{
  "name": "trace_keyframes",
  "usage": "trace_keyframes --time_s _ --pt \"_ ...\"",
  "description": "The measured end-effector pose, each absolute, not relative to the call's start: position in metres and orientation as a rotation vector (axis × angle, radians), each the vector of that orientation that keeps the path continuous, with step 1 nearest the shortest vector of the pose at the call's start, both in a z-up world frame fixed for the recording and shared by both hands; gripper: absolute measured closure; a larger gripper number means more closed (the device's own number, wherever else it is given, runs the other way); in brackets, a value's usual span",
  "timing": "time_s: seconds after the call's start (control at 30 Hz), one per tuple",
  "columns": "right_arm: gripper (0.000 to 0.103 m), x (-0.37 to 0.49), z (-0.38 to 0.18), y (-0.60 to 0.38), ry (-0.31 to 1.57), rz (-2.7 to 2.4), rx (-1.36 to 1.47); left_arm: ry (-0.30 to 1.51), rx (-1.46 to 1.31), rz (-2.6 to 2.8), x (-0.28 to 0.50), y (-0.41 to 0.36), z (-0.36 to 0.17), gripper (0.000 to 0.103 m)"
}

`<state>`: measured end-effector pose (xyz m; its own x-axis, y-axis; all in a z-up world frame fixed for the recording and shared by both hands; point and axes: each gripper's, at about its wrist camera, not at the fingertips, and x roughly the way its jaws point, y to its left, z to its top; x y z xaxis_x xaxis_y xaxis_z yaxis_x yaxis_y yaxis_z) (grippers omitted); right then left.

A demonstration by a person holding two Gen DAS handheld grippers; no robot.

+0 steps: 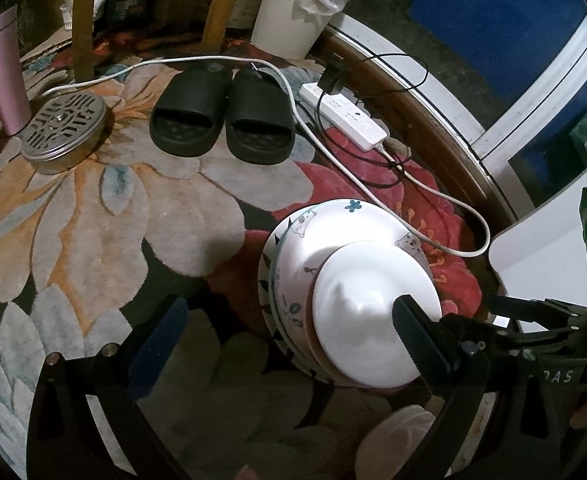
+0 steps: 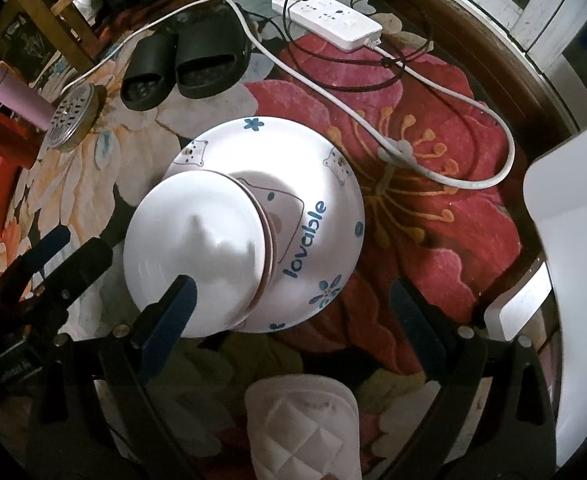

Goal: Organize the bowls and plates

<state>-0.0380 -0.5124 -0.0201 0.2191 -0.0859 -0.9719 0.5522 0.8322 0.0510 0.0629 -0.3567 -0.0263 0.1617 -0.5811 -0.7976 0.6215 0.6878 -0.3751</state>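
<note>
A: Flowered carpet (image 1: 93, 208) lies under a glass tabletop; black slippers (image 1: 221, 120) and a white power strip (image 1: 343, 114) sit on the floor beyond.

B: And the dishes?

A: Stacked on the glass: a plain white plate (image 2: 197, 252) rests on a patterned plate (image 2: 313, 208) lettered "lovable".

B: Left gripper (image 1: 289, 328)?

A: Jaws wide apart, one finger over the white plate's edge; whether it touches, I cannot tell.

B: Right gripper (image 2: 293, 304)?

A: Spread wide too, one finger over the white plate's near rim, gripping nothing.
</note>
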Motion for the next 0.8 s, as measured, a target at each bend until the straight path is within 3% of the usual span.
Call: trace_keyframes --time_s 0.8 --pt "0.005 -0.045 -0.006 -0.503 1.266 -0.481 0.388 1.136 0.048 -0.843 0.055 -0.347 -0.019 0.001"
